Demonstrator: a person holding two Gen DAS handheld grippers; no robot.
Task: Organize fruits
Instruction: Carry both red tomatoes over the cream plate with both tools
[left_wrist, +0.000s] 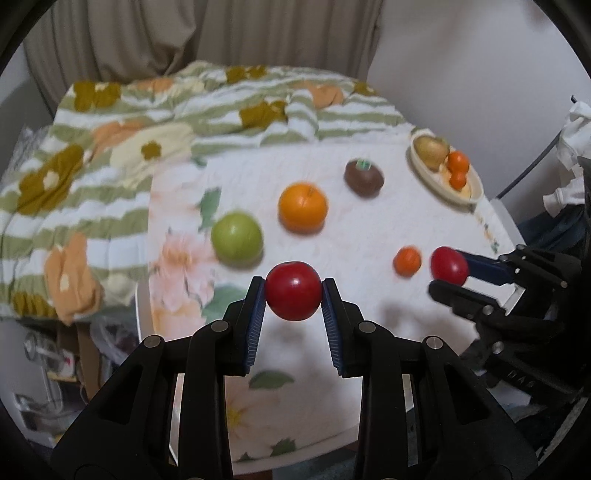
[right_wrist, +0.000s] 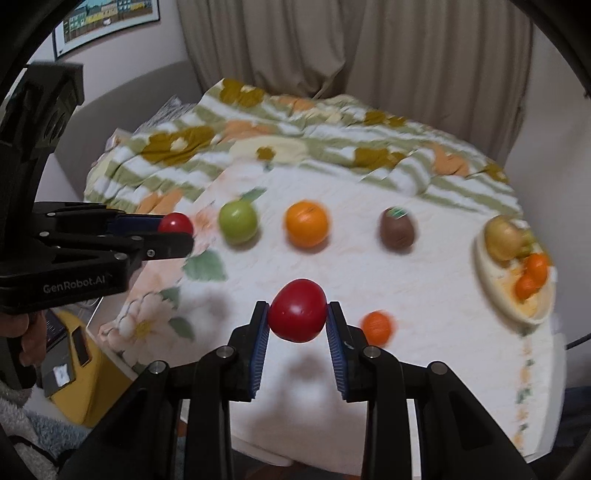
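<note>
My left gripper is shut on a round red fruit, held above the white floral tablecloth. My right gripper is shut on a second, egg-shaped red fruit. Each shows in the other's view: the right gripper with its red fruit at the right, the left gripper with its red fruit at the left. On the cloth lie a green apple, an orange, a brown kiwi and a small tangerine.
A cream plate at the table's far right carries a yellow-brown pear and two small tangerines. A flowered green-striped blanket lies behind the table. A hand grips the left tool's handle, with a yellow item on the floor below.
</note>
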